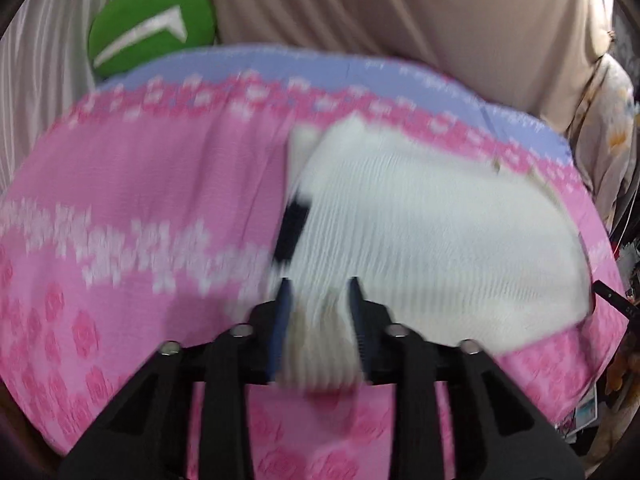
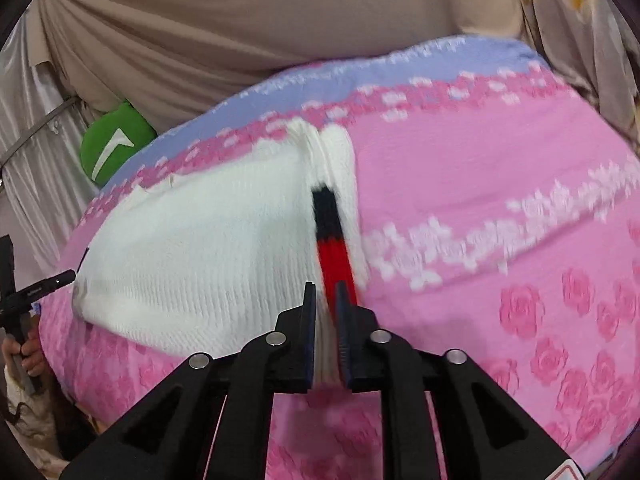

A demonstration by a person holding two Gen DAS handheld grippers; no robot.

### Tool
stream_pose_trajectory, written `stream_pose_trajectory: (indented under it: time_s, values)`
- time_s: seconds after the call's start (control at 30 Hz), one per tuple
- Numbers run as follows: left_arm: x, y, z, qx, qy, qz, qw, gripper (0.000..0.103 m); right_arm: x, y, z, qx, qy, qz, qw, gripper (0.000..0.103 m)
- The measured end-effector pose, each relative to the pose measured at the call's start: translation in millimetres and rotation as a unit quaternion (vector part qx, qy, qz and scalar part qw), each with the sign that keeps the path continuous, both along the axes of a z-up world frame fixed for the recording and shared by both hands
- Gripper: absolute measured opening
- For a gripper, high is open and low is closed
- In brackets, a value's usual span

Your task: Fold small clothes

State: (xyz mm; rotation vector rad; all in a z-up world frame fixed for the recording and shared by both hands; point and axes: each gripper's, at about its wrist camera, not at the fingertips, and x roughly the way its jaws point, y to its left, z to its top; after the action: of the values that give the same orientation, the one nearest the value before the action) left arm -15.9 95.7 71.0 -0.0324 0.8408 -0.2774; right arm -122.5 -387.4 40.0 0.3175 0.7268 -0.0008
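A small white ribbed knit garment (image 1: 432,232) with a black and red striped band lies on a pink flowered blanket (image 1: 132,184). My left gripper (image 1: 320,286) is shut on its near left edge, with white knit bunched between the fingers. In the right wrist view the same garment (image 2: 200,248) spreads to the left, and my right gripper (image 2: 326,286) is shut on its near right edge at the red and black band (image 2: 334,248). Both views are blurred by motion.
The blanket (image 2: 500,168) has a lilac far border and covers a raised surface. A green cushion (image 1: 148,28) sits at the back left, also in the right wrist view (image 2: 114,144). Beige draped cloth (image 1: 400,8) hangs behind. Clutter lies off the right edge.
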Motion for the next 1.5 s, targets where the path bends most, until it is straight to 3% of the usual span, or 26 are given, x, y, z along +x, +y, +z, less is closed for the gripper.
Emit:
stream_pose_trajectory:
  time_s: [0.03, 0.07, 0.17, 0.27, 0.33, 0.37, 0.4, 0.43, 0.5, 0.6, 0.73, 0.83, 0.9, 1.0, 1.07, 1.13, 1.23, 1.3, 1.4, 1.5]
  values:
    - [9, -7, 11, -0.003, -0.022, -0.002, 0.9998, 0.063, 14, 3, 12, -0.005, -0.022, 0.005, 1.0, 0.022]
    - [18, -13, 19, -0.003, -0.04, -0.002, 0.9992, 0.071, 25, 0, 21, -0.007, -0.04, 0.007, 0.999, 0.034]
    - [69, -34, 27, -0.001, -0.044, 0.01, 0.999, 0.07, 90, 4, 38, -0.013, -0.067, -0.001, 0.998, 0.052]
    - [123, -45, 11, -0.015, 0.001, 0.015, 0.9998, 0.07, 150, 7, 23, -0.014, -0.025, -0.014, 0.999, 0.053]
    - [151, -47, -7, -0.003, 0.023, 0.045, 0.9987, 0.07, 173, -2, 3, -0.007, 0.013, -0.025, 1.0, 0.053]
    - [160, -48, -15, -0.004, 0.031, 0.043, 0.9986, 0.067, 181, -5, -8, -0.004, 0.03, -0.026, 0.999, 0.05]
    - [165, -49, -22, -0.001, 0.036, 0.047, 0.9982, 0.057, 184, -3, -11, -0.003, 0.032, -0.023, 0.999, 0.043]
    - [168, -49, -27, 0.01, 0.034, 0.055, 0.9978, 0.052, 185, -2, -11, -0.005, 0.031, -0.015, 0.999, 0.013]
    - [165, -49, -30, 0.039, 0.011, 0.065, 0.9971, 0.028, 176, 0, -2, 0.004, -0.003, -0.002, 1.0, 0.008]
    - [161, -42, -29, 0.036, -0.002, 0.069, 0.997, 0.02, 158, -17, 13, -0.001, -0.054, -0.043, 0.998, 0.007]
    - [163, -44, -33, 0.048, -0.009, 0.074, 0.9961, 0.02, 180, -43, -23, 0.047, 0.017, -0.064, 0.997, 0.006]
    - [163, -47, -34, 0.055, -0.014, 0.078, 0.9953, 0.022, 183, -30, -11, 0.005, 0.022, -0.054, 0.998, 0.007]
    - [163, -45, -34, 0.052, -0.014, 0.082, 0.9952, 0.025, 173, -22, -4, -0.007, 0.004, -0.075, 0.997, 0.009]
    - [157, -41, -29, 0.042, -0.021, 0.09, 0.9949, 0.026, 137, -4, 23, -0.017, -0.071, -0.096, 0.993, 0.019]
    - [138, -47, -17, 0.059, -0.048, 0.105, 0.9916, 0.023, 119, 24, 35, 0.001, -0.092, -0.044, 0.995, 0.019]
    - [110, -63, 1, 0.062, -0.081, 0.089, 0.9909, 0.023, 114, 59, 35, 0.017, -0.084, 0.032, 0.996, 0.019]
    - [66, -105, 17, 0.036, -0.092, 0.006, 0.9951, 0.024, 114, 121, 16, 0.058, -0.044, 0.16, 0.984, 0.019]
    - [47, -137, 9, 0.041, -0.077, -0.041, 0.9953, 0.027, 116, 155, -1, 0.073, -0.019, 0.216, 0.973, 0.019]
    - [41, -154, -14, 0.075, -0.053, -0.056, 0.9942, 0.027, 110, 163, -16, 0.041, 0.001, 0.221, 0.974, 0.017]
    - [43, -123, -32, 0.075, -0.024, -0.03, 0.9965, 0.028, 91, 112, -25, 0.025, 0.009, 0.15, 0.988, 0.008]
